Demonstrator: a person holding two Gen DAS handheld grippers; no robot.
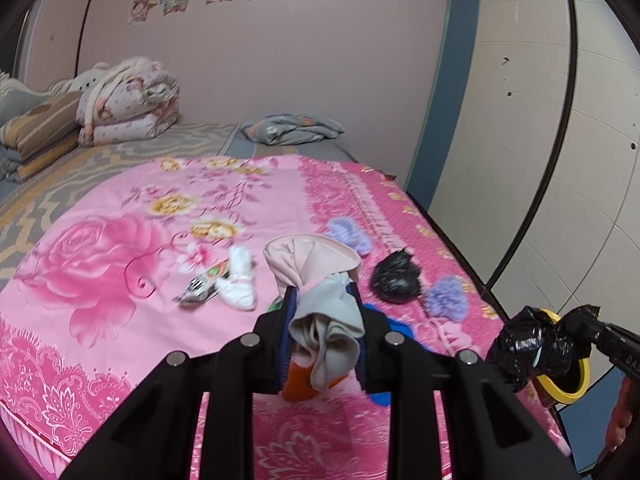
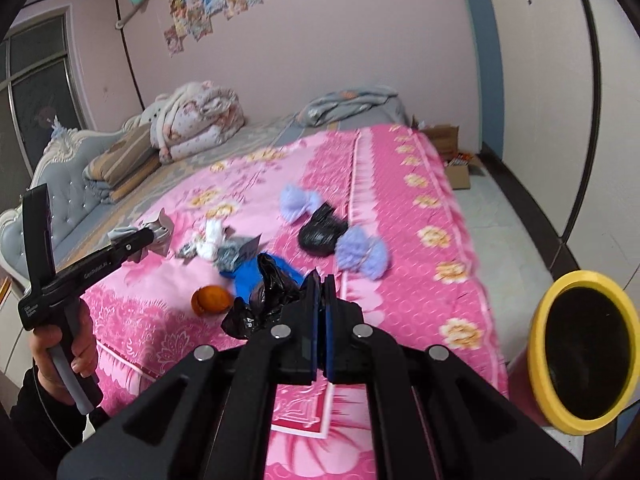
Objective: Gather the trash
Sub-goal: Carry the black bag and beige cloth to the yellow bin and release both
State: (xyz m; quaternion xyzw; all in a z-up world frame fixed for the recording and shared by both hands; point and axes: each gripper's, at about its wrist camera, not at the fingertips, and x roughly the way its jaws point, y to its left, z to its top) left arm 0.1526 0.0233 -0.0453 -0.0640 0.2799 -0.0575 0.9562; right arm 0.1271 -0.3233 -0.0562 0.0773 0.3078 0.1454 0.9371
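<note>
My left gripper [image 1: 323, 300] is shut on a beige and grey cloth [image 1: 320, 280] and holds it above the pink bed cover [image 1: 100, 280]. It also shows in the right wrist view [image 2: 154, 236]. My right gripper [image 2: 320, 284] is shut on a crumpled black plastic bag [image 2: 264, 300], which also shows in the left wrist view [image 1: 528, 344], near the yellow-rimmed trash bin [image 2: 576, 352]. On the bed lie another black bag [image 2: 320, 232], white tissue [image 1: 240, 280], a wrapper [image 1: 200, 286], an orange peel [image 2: 210, 300], a blue item [image 2: 256, 276] and two purple fluffy pieces [image 2: 360, 252].
Folded quilts [image 1: 128, 96] and pillows lie at the bed's head. A grey cloth [image 1: 292, 128] lies at the far side. A wardrobe [image 1: 520, 120] stands to the right. Cardboard boxes [image 2: 448, 140] sit on the floor beyond the bed.
</note>
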